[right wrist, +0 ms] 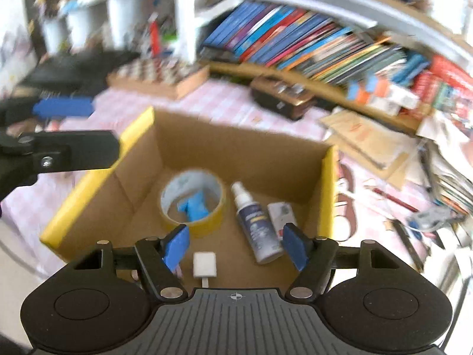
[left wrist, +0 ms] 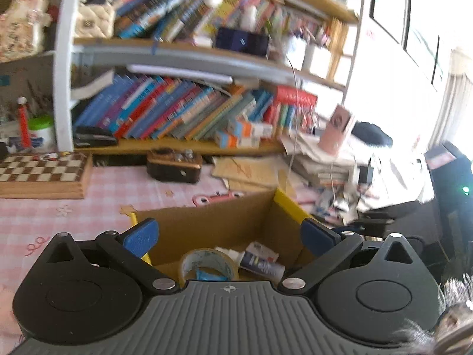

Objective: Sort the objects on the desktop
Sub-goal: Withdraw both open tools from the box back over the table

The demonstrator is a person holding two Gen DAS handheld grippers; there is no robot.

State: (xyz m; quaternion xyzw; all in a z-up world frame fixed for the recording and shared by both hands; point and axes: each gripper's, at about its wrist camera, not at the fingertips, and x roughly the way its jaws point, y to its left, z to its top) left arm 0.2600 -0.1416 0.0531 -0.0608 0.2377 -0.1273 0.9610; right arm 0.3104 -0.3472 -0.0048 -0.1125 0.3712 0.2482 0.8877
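The surface (right wrist: 224, 100) wears pink-and-white check. The cardboard box (right wrist: 236, 151) is brown with yellow rims. Inside, the tape roll (right wrist: 193, 198) is yellow with a white core around a blue scrap (right wrist: 193, 208); the spray bottle (right wrist: 257, 222) is navy with a white cap; the charger (right wrist: 204, 264) is white. The chessboard (left wrist: 41, 171) shows brown-and-cream squares

Bench (left wrist: 44, 222) under pink checked cloth: cardboard box (right wrist: 236, 145), chessboard (left wrist: 41, 174), dark wooden case (left wrist: 174, 168), paper stacks (left wrist: 319, 159).
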